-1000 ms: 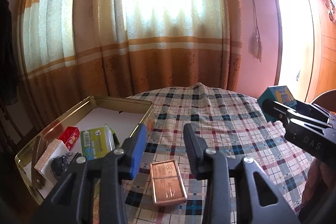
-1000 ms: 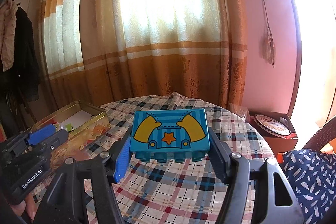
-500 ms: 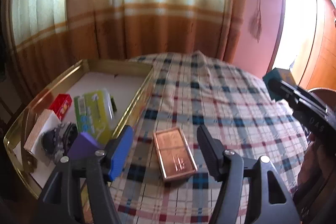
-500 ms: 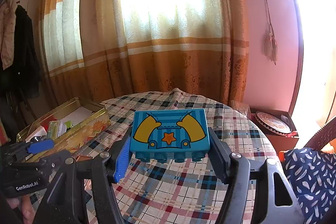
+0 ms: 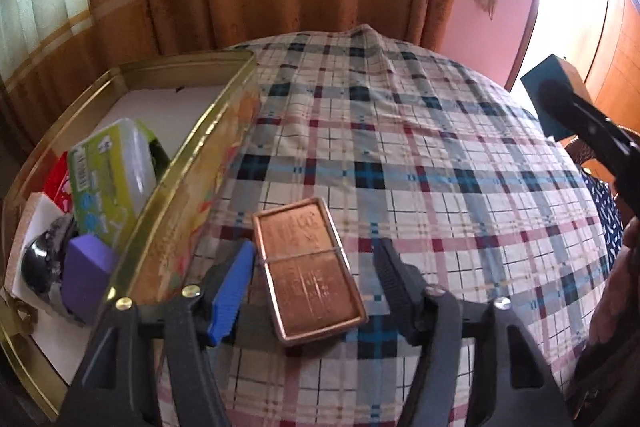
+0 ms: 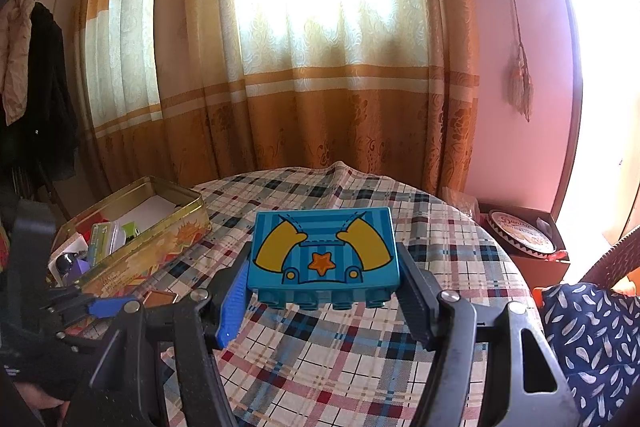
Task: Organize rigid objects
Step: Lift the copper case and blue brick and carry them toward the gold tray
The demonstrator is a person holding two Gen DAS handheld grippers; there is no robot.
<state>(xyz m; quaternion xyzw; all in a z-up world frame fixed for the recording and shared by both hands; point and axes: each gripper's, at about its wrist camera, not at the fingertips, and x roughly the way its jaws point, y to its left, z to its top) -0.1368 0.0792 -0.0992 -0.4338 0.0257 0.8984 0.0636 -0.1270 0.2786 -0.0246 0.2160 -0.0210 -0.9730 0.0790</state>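
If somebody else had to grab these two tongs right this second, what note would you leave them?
Left tongs: open, low over the table, jaws straddling the copper-coloured flat tin, not gripping it.
Right tongs: shut on the blue toy brick, held above the plaid tablecloth.
Gold tin box: open at the table's left, already holding a green plastic case, a purple block, a red packet and a dark round item I can't identify.
Left to do: close on the flat tin, then put it and the brick in the box.
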